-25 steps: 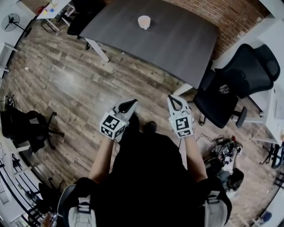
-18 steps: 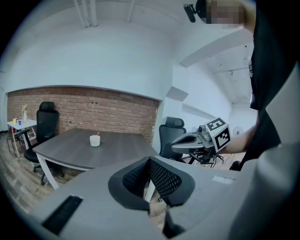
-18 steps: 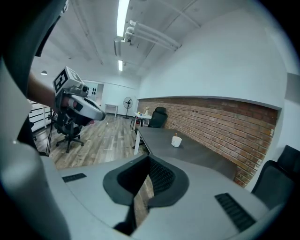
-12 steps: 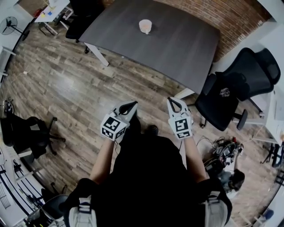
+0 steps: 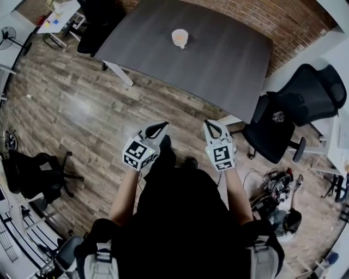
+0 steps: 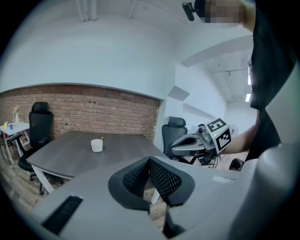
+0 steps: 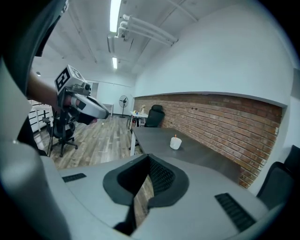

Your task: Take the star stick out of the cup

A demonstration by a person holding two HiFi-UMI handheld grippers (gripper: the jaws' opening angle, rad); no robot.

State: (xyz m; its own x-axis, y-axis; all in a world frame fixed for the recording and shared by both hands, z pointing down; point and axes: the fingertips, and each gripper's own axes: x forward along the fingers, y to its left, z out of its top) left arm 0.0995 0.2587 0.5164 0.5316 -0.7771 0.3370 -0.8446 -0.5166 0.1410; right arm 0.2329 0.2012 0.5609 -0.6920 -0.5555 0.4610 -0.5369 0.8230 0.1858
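A white cup (image 5: 180, 38) stands on the dark grey table (image 5: 218, 60) far ahead of me. It shows small in the left gripper view as the cup (image 6: 97, 146) and in the right gripper view as the cup (image 7: 176, 143). A thin stick (image 7: 176, 136) with an orange tip pokes out of it; its star shape is too small to tell. My left gripper (image 5: 158, 128) and right gripper (image 5: 211, 125) are held side by side over the wooden floor, well short of the table. Both are shut with nothing between the jaws.
A black office chair (image 5: 297, 103) stands at the table's right corner, another (image 5: 32, 171) on the floor at left. A small white desk (image 5: 60, 12) with bits on it is at the far left. Cables (image 5: 275, 188) lie on the floor at right. A brick wall (image 5: 283, 22) runs behind the table.
The table and cup have drawn nearer in the head view as the person steps forward. Both grippers keep their pose and stay shut.
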